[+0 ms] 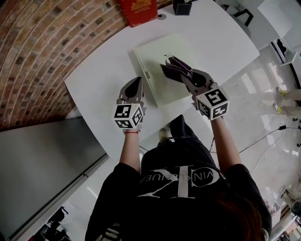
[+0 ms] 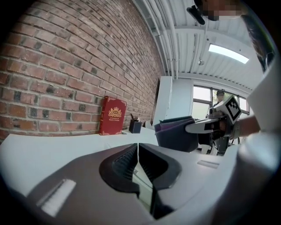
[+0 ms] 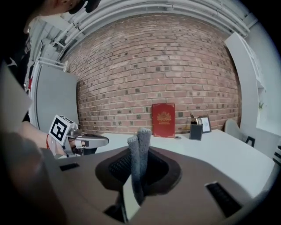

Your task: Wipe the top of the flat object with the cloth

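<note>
The table [image 1: 94, 84] is white and stands along a brick wall [image 1: 33, 56]. A pale green board [image 1: 157, 52] lies flat near the table's middle, with its near edge close to the table edge on the person's side. A red book [image 1: 137, 10] stands upright at the far end of the table, against the wall; a dark pen holder [image 1: 182, 7] stands near it, to its right in the head view.

The right gripper [image 1: 176, 66] is positioned over the board, pointing away from the person and slightly downward; its jaws are clamped on a dark grey cloth [image 3: 138, 151]. In the right gripper view the cloth stands up between the jaws as a folded strip; in the head view the rest of it hangs at the jaw tips above the middle of the board. No view shows whether the cloth touches the board.

The left gripper [image 1: 137, 82] is positioned over bare table just beside the board's left edge; its jaws are closed together with nothing between them, as the left gripper view shows. The two grippers are near each other but apart; each appears in the other's view.
</note>
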{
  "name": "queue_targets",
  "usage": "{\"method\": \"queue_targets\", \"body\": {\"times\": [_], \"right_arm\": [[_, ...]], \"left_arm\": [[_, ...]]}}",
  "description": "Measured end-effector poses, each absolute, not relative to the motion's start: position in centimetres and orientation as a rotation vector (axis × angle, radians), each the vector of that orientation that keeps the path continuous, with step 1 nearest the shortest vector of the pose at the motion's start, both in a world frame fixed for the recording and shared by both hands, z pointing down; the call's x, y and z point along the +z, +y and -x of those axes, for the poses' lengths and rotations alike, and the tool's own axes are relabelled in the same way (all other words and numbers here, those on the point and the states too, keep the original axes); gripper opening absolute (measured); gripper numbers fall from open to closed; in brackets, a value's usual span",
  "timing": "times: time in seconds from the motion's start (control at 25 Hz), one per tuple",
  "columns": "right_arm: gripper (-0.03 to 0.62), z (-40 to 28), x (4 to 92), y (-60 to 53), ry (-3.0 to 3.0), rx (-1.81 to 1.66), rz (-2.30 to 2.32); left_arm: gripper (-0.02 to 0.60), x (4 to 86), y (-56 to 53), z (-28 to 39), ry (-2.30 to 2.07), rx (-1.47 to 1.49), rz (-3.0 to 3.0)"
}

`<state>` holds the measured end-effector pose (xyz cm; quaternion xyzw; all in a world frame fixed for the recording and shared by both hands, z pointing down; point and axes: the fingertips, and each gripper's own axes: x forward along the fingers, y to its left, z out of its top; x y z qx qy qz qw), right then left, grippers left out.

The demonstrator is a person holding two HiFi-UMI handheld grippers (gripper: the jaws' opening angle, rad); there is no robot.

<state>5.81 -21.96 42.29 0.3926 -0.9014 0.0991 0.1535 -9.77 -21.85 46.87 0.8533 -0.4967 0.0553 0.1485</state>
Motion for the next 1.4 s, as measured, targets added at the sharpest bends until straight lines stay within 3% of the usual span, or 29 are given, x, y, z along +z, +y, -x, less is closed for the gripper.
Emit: {"method": "queue_targets", "body": {"times": [0.32, 0.68, 0.8, 1.0, 1.4], "right_arm": [[0.058, 0.4, 42.1, -26.1, -2.651, 0.301, -0.857], [0.058, 8.2, 44.2, -30.8, -2.646, 0.442, -0.629], [0.058, 8.8, 47.9, -32.9, -2.489, 0.514, -0.644], [0.058, 8.5, 52.2, -35.5, -2.300, 0.461, -0.632], [0.058, 7.7, 53.6, -36.5, -2.267, 0.393, -0.582]], "left_arm": [[0.023, 50.6, -22.8, 9.4, -1.365, 0.278, -2.390], [0.153, 53.8, -23.7, 8.6, -1.292, 0.340, -2.294], [0.150, 54.9, -23.9, 8.5, -1.295, 0.398, -2.273], [0.083, 55.4, -24.1, 8.0, -1.306, 0.481, -2.279], [0.063, 55.7, -24.2, 7.8, -1.323, 0.583, -2.257]]}}
